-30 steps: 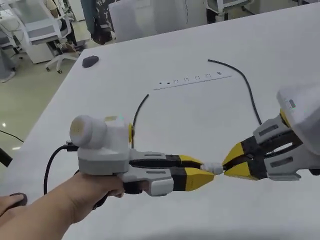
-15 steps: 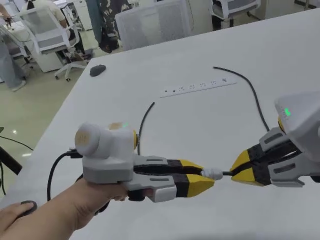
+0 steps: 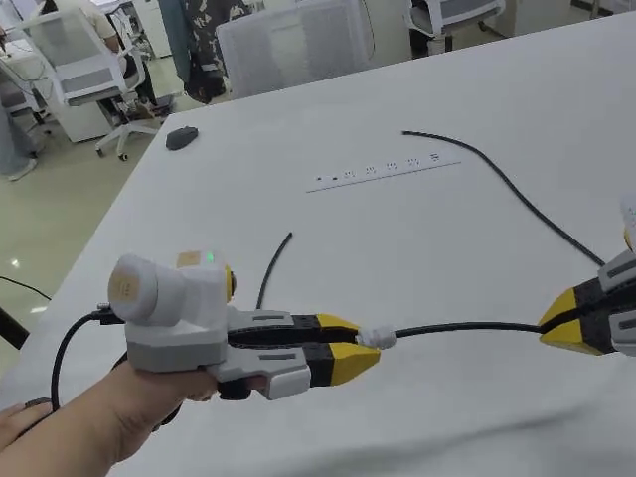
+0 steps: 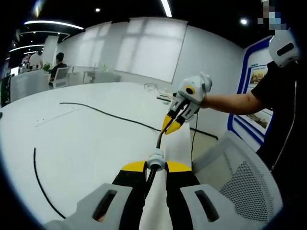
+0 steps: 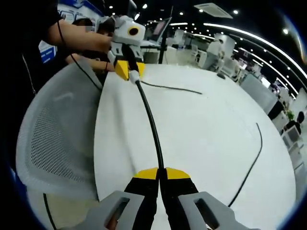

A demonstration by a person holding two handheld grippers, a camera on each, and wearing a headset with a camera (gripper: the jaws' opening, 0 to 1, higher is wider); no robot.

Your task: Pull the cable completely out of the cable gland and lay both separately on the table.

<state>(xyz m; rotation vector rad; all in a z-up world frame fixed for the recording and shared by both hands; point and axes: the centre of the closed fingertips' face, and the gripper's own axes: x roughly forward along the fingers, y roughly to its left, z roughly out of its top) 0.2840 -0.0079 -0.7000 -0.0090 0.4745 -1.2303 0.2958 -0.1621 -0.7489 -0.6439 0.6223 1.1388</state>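
Note:
In the head view my left gripper is shut on a small white cable gland above the white table. A black cable runs out of the gland to the right, into my right gripper, which is shut on it at the frame's edge. The left gripper view has the gland between my left gripper's yellow tips, with the cable rising to the other gripper. In the right gripper view my right gripper clamps the cable, which leads to the gland.
A white power strip lies further back, with a long black cable curving past its right end. A short black cable lies near the left gripper and a mouse at the far left edge. A white mesh chair stands beside the table.
The two grippers have drawn apart, the right one going right. The stretch of black cable between gland and right gripper has grown from almost nothing to a long span.

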